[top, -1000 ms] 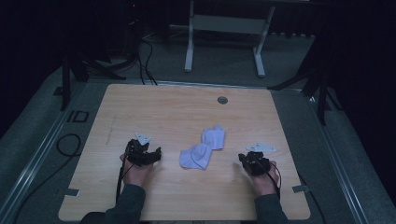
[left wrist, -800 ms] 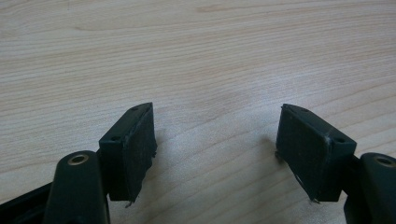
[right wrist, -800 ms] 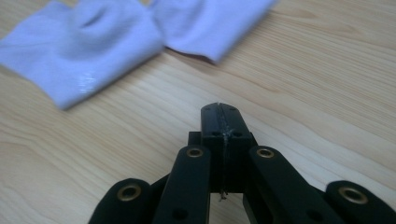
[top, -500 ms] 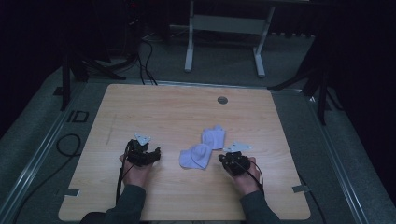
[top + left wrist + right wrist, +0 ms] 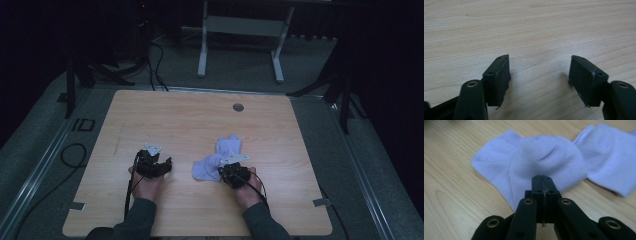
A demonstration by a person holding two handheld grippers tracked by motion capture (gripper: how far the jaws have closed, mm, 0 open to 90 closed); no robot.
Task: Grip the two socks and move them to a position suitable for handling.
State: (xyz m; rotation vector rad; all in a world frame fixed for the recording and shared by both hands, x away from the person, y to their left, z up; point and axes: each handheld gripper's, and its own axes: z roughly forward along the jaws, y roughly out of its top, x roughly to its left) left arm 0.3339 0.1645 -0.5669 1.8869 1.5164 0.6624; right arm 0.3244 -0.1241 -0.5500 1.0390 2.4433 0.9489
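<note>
White socks [image 5: 220,160] lie just right of centre in the high view, on the wooden table [image 5: 200,120], with our right gripper [image 5: 235,175] at their lower edge. Our left gripper [image 5: 540,80] shows jaws spread over bare wood, just closing slightly. Our right gripper's jaws meet, empty, before the near sock [image 5: 536,160].

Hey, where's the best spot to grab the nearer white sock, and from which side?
Probably the sock by its flat edge nearest the right gripper, coming in low from the person's side. That edge lies thin on the table, while the middle humps up.
</note>
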